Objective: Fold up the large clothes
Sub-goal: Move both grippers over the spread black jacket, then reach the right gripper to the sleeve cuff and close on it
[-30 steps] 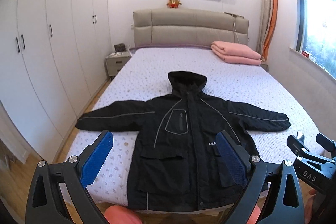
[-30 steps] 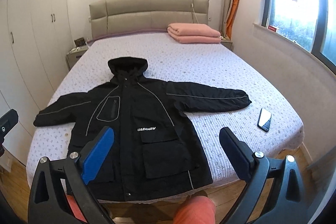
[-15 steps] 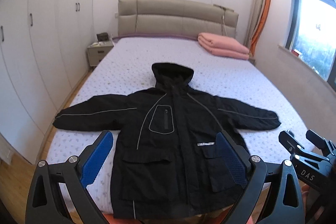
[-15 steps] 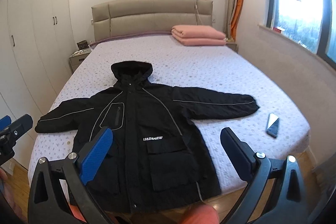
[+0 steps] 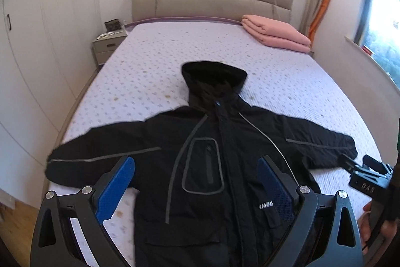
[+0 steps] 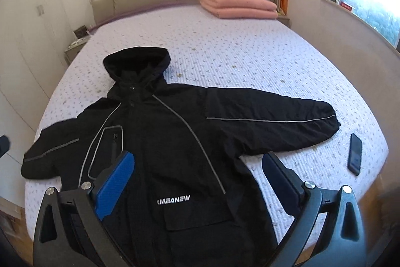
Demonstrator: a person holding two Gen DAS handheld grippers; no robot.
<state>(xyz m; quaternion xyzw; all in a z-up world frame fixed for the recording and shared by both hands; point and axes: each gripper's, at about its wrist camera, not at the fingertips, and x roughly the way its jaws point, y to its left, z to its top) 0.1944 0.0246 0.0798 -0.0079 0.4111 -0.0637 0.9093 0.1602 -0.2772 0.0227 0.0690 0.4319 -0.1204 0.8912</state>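
A black hooded jacket (image 5: 212,154) lies flat and face up on the bed (image 5: 155,61), sleeves spread to both sides, hood toward the headboard. It also shows in the right wrist view (image 6: 175,142), with a white logo on its chest. My left gripper (image 5: 197,179) is open and empty, hovering above the jacket's lower front. My right gripper (image 6: 198,177) is open and empty above the jacket's lower right part. The right gripper's tips also show at the right edge of the left wrist view (image 5: 362,167).
A black phone (image 6: 355,154) lies on the bed beyond the right sleeve's cuff. A folded pink blanket (image 5: 275,33) sits by the headboard. A nightstand (image 5: 108,44) and white wardrobes (image 5: 37,41) stand on the left. A window wall (image 6: 362,16) runs along the right.
Both grippers have moved forward and down toward the jacket, which now fills more of each view. Both stay open and empty.
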